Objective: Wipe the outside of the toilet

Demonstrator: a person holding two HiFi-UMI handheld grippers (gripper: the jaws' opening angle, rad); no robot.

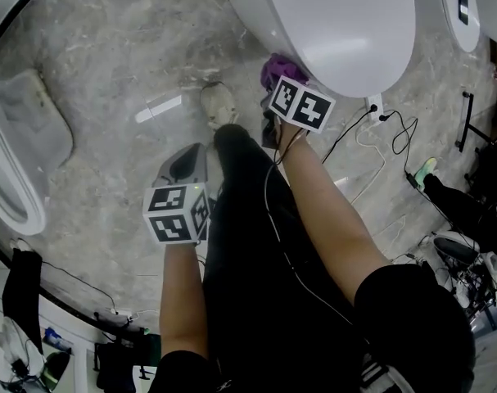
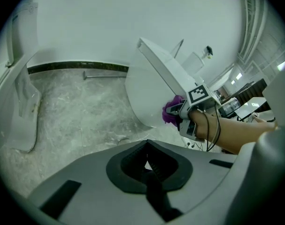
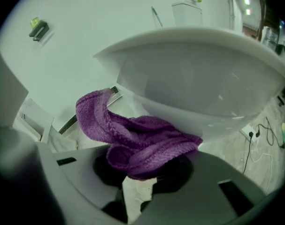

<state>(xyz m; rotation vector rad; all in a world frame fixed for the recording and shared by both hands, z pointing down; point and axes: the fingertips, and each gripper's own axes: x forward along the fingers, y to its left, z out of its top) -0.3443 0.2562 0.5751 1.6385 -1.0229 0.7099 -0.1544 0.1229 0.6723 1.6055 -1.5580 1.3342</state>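
My right gripper [image 3: 138,184] was clamped on the purple cloth [image 3: 133,144]. The cloth was bunched up and pressed against the outside of the toilet [image 3: 203,88] bowl, low under the rim. My left gripper [image 2: 149,165] had its jaws closed on nothing and hung well apart from the toilet, over the floor [image 1: 117,64].

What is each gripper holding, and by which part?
The right gripper pinches the cloth by a bunched fold, beside the toilet. The left gripper holds nothing, jaws together.
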